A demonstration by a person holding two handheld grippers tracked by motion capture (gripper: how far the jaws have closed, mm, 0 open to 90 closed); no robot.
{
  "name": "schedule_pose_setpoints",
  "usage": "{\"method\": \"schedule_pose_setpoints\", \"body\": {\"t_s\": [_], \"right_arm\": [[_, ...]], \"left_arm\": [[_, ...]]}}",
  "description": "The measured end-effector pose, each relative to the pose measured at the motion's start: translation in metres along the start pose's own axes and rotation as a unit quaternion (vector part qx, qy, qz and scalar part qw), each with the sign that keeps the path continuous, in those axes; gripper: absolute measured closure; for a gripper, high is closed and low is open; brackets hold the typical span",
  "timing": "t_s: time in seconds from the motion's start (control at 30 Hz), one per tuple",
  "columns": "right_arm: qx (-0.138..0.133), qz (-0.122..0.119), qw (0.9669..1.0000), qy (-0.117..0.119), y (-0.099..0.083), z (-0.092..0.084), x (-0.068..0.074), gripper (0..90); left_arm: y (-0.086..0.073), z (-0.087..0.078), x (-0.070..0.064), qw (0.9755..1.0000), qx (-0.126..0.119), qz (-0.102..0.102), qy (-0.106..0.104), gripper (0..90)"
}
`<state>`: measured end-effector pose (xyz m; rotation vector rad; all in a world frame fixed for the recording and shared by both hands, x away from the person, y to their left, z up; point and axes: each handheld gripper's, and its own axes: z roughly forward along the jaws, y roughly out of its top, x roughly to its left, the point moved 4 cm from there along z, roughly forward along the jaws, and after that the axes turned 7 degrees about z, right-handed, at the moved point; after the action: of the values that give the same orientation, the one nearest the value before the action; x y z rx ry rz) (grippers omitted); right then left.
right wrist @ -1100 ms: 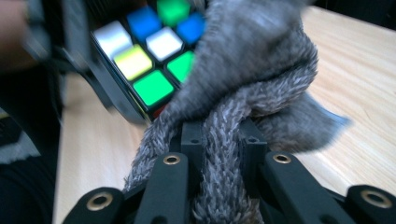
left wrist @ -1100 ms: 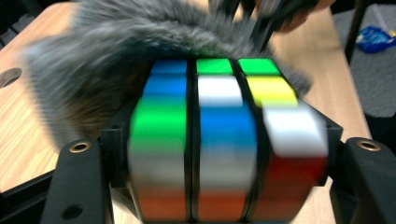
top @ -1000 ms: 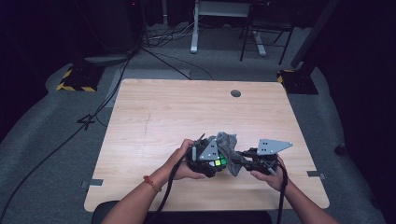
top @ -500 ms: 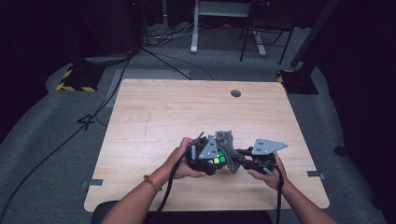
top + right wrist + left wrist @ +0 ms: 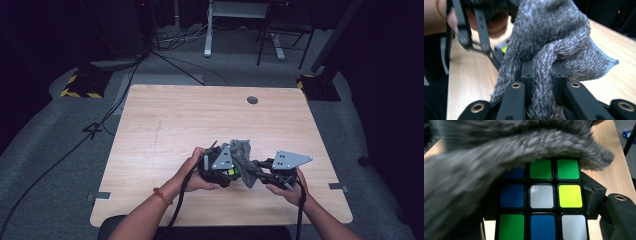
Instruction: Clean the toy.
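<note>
While the Rubik's cube (image 5: 541,202) is clamped in the left tool (image 5: 220,172) just above the bench (image 5: 165,125), a grey cloth (image 5: 549,50) is pinched in the right tool (image 5: 257,172) and draped over the cube, probably for wiping.

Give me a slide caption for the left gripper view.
Left claw holds a scrambled puzzle cube while a grey cloth drapes over its top.

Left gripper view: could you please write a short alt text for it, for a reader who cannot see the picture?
A Rubik's cube fills the middle of the picture, its facing side showing green, blue, white and yellow squares. A fluffy grey cloth drapes over the cube's top and left part. A wooden table lies behind at the right.
</note>
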<state>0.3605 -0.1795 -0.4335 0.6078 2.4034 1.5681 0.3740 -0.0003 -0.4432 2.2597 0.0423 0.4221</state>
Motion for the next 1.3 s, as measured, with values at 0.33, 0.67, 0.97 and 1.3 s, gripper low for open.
{"method": "schedule_pose_setpoints", "body": {"t_s": [0.33, 0.67, 0.97, 1.3], "right_arm": [[0.043, 0.020, 0.9984, -0.031, -0.011, 0.012, -0.018, 77.3], [0.067, 0.023, 0.9974, 0.014, -0.024, 0.011, -0.013, 77.1], [0.010, 0.001, 0.9999, 0.012, -0.001, -0.004, 0.000, 77.1], [0.061, 0.042, 0.9971, -0.019, -0.023, 0.015, -0.022, 76.7]], "left_arm": [[0.007, -0.005, -0.003, 0.9999, -0.014, 0.008, 0.002, 33.4], [0.004, -0.016, 0.004, 0.9996, -0.019, -0.001, 0.019, 33.4], [0.005, -0.002, -0.004, 1.0000, -0.002, 0.008, 0.002, 33.4], [0.010, -0.010, -0.006, 0.9997, -0.017, 0.015, 0.009, 33.5]]}}
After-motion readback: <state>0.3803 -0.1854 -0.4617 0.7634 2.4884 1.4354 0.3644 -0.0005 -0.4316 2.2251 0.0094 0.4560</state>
